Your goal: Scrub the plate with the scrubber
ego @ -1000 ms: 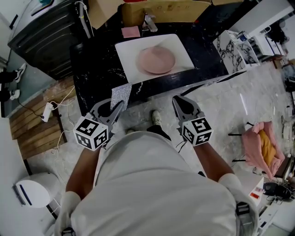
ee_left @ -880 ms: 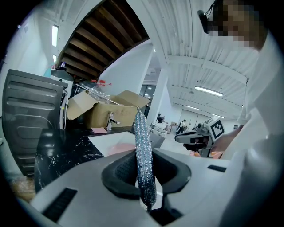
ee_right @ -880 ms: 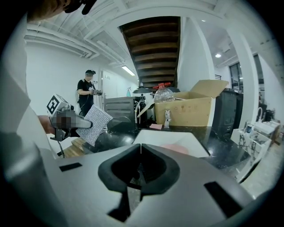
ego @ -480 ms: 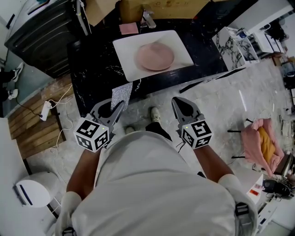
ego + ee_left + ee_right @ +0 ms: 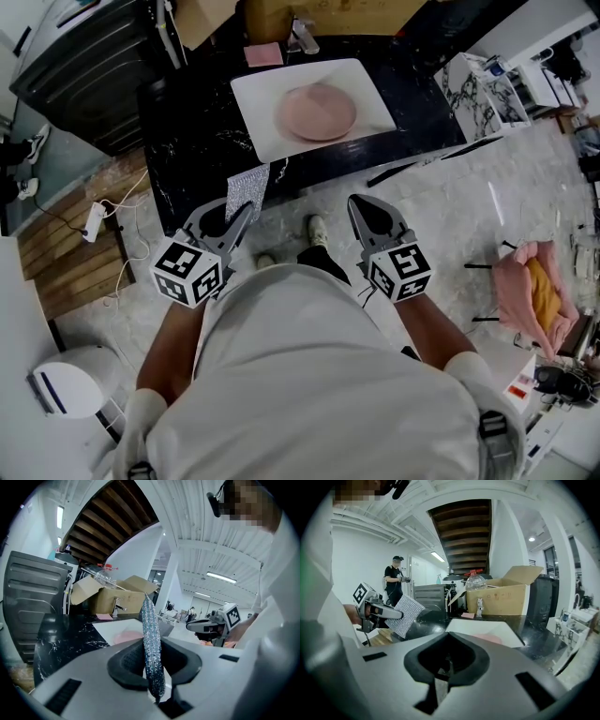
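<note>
A pink plate (image 5: 316, 112) lies in a white square basin (image 5: 367, 89) set in the black marble counter (image 5: 192, 141). My left gripper (image 5: 242, 214) is shut on a silver glitter scrubber (image 5: 247, 193), which it holds below the counter's near edge, short of the basin. In the left gripper view the scrubber (image 5: 151, 616) stands edge-on between the jaws, with the plate (image 5: 123, 638) behind it. My right gripper (image 5: 364, 204) hangs to the right of the left one, shut and empty. In its own view the right gripper (image 5: 449, 637) points at the basin (image 5: 476, 626) and plate (image 5: 496, 639).
A faucet (image 5: 302, 39) and a pink pad (image 5: 264, 54) sit behind the basin, before a cardboard box (image 5: 506, 599). A black appliance (image 5: 84, 66) stands at left. A power strip (image 5: 94, 220) lies on the floor. A person (image 5: 396, 581) stands far off.
The head view has drifted slightly, so the counter sits a little higher in the picture. Both grippers keep their places, and the scrubber stays in the left one.
</note>
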Action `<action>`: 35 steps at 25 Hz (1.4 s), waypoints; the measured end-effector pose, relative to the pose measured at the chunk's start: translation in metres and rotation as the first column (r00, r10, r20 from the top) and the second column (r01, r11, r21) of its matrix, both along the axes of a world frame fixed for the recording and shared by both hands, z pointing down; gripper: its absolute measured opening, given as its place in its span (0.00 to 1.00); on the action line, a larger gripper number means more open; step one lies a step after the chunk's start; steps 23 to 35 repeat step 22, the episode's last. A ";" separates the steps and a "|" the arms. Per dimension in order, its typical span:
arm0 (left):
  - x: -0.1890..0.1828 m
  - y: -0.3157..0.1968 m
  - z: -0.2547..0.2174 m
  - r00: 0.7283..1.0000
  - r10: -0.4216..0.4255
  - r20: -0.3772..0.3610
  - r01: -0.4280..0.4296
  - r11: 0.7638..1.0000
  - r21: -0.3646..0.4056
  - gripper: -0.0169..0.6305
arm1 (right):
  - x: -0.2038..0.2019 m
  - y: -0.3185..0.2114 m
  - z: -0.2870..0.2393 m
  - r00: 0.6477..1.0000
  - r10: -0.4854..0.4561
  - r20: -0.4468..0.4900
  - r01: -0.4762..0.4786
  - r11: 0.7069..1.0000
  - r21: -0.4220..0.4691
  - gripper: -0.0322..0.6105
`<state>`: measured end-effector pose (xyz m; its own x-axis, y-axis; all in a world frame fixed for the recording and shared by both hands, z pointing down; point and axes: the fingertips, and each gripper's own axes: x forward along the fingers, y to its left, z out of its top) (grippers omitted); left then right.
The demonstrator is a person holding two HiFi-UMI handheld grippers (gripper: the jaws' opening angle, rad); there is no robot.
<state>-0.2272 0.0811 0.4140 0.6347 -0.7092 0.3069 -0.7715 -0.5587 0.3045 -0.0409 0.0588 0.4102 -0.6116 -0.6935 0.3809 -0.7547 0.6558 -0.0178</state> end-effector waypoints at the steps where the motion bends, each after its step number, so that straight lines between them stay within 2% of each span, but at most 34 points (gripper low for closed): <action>1: 0.000 0.001 0.000 1.000 -0.002 0.000 0.002 1.000 -0.001 0.13 | -0.001 0.000 -0.001 1.000 -0.003 0.000 0.003 1.000 0.002 0.05; 35: 0.000 0.006 0.003 1.000 0.010 -0.004 -0.010 1.000 0.004 0.13 | 0.002 0.008 -0.006 0.999 -0.005 -0.035 0.005 1.000 0.009 0.05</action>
